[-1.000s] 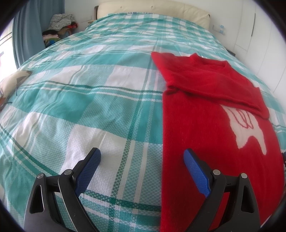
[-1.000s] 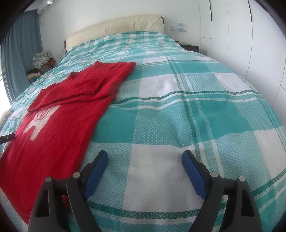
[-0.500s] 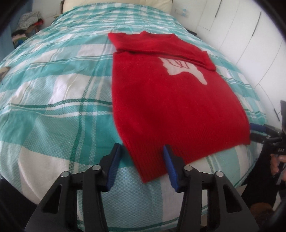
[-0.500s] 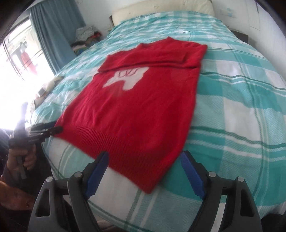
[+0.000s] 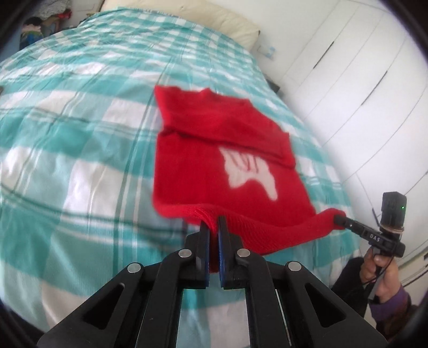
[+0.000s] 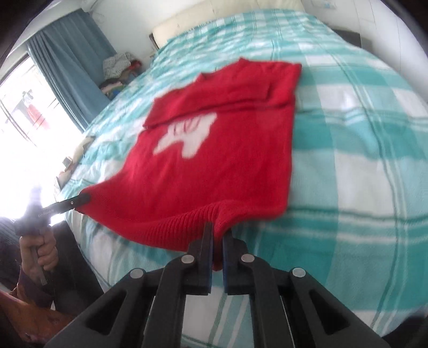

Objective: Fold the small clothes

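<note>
I have both tongs clamped on the ribbed bottom hem of the red knitted sweater [image 5: 214, 166] with the white motif: left tongs [image 5: 213, 227] on one hem corner, right tongs [image 6: 218, 233] on the other. The hem hangs lifted between them; the collar end, sleeves folded across it, lies on the bed [image 5: 67, 150] with its teal-and-white checked cover. I judge this the lengthwise fold; next I should carry the hem evenly toward the collar. Beyond the sweater are a cream headboard [image 5: 219, 18], white wardrobe doors [image 5: 361, 88] and a blue curtain [image 6: 72, 67].
</note>
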Available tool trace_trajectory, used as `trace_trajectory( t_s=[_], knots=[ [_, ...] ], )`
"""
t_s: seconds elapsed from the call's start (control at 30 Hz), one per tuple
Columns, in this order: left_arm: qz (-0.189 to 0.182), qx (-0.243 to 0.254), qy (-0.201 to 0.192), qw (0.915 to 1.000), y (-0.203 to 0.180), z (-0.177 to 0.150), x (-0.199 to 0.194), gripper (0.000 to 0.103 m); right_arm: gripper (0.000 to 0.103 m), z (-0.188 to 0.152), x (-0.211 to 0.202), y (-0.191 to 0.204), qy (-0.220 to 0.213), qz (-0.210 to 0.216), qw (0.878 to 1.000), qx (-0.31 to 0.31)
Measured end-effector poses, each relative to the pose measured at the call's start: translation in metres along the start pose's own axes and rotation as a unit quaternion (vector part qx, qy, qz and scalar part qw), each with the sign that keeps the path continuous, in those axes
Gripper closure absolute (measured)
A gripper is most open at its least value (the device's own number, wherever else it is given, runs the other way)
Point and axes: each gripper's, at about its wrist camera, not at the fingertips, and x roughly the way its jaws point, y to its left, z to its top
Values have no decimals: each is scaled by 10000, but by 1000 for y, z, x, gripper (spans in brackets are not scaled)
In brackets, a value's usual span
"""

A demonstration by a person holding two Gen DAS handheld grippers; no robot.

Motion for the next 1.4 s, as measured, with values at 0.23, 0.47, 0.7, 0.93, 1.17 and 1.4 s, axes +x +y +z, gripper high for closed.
trace_trajectory(
  t_s=[0.23,0.47,0.7,0.93,1.17,1.4],
  knots=[
    [356,-254,-299,9986,14,140,83,100,98,137,47,-23,-893,-385,9952,-75],
    [950,-509,-32,9942,41,211,181,100,98,227,142,-70,-668,-470,9952,544],
    [1085,-989,102,9891,69,236,216,58,95,247,193,-118,-513,-182,9894,1343],
    [1501,-1086,-405,9819,93,239,183,26,60,254,172,-126,-948,-327,9845,1439],
    [1831,-503,-126,9817,92,177,141,24,60,236,135,-132,-847,-477,9885,1158],
    [1851,-227,83,9824,73,81,89,19,47,188,122,-150,-499,-507,9882,1357]
  ],
)
